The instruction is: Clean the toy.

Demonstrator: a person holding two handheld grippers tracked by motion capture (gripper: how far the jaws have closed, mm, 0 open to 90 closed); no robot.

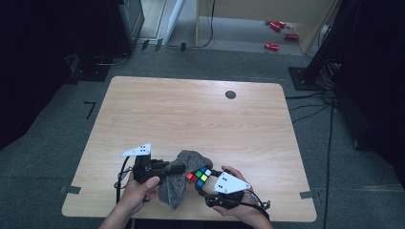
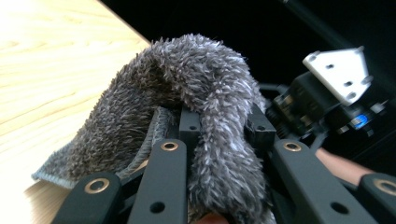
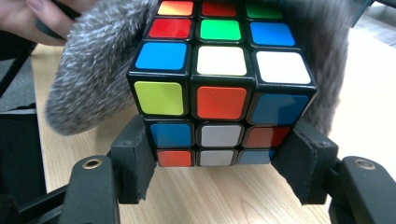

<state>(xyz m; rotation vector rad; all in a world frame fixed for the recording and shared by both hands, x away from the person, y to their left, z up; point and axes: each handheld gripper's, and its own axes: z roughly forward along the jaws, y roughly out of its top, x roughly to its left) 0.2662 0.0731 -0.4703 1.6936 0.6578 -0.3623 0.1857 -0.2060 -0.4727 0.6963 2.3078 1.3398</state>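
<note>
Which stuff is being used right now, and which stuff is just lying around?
In use: puzzle cube, grey fluffy cloth, left gripper, right gripper.
Lying about: red things on the floor, black disc on the table.

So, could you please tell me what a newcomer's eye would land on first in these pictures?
The colourful puzzle cube stands out first, clamped low on its sides between the pads of the right claw near the table's front edge. Next is the shaggy grey cloth, pinched in the left claw and draped against the cube's far side. Beyond the table, small red objects lie on the floor.
</note>
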